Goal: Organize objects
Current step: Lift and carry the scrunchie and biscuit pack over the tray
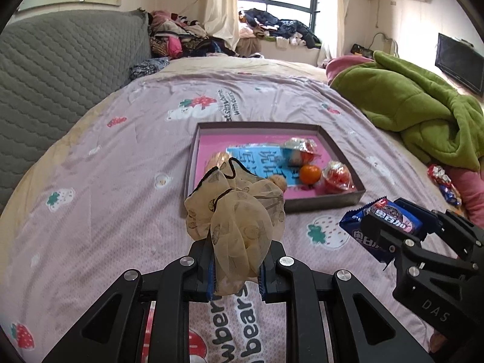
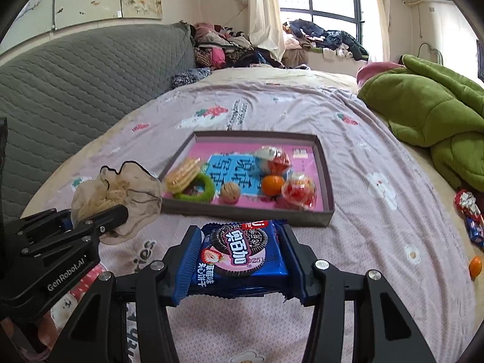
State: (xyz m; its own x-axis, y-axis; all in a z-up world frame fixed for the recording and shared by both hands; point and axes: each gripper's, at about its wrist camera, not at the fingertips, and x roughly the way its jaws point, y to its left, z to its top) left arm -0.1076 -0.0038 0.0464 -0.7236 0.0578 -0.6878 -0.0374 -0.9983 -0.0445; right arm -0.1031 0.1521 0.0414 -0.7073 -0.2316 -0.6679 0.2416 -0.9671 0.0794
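Note:
My left gripper (image 1: 236, 272) is shut on a beige mesh scrunchie (image 1: 239, 220) and holds it above the bed, just in front of the tray's near left corner. It also shows in the right wrist view (image 2: 121, 193). My right gripper (image 2: 242, 260) is shut on a blue Oreo cookie packet (image 2: 242, 251), a little in front of the tray's near edge; the packet also shows in the left wrist view (image 1: 384, 217). The shallow brown tray (image 2: 251, 213) with a pink floor holds a tangerine (image 2: 273, 185), a walnut (image 2: 230, 193), a green ring (image 2: 208, 186), biscuits (image 2: 183, 174) and wrapped sweets (image 2: 298, 192).
The tray lies on a bed with a lilac strawberry-print sheet (image 1: 121, 166). A green blanket (image 2: 432, 115) is heaped at the right. Loose wrapped sweets (image 2: 469, 214) and a small orange fruit (image 2: 475, 266) lie at the right edge. A grey quilted headboard (image 1: 60, 75) stands at the left.

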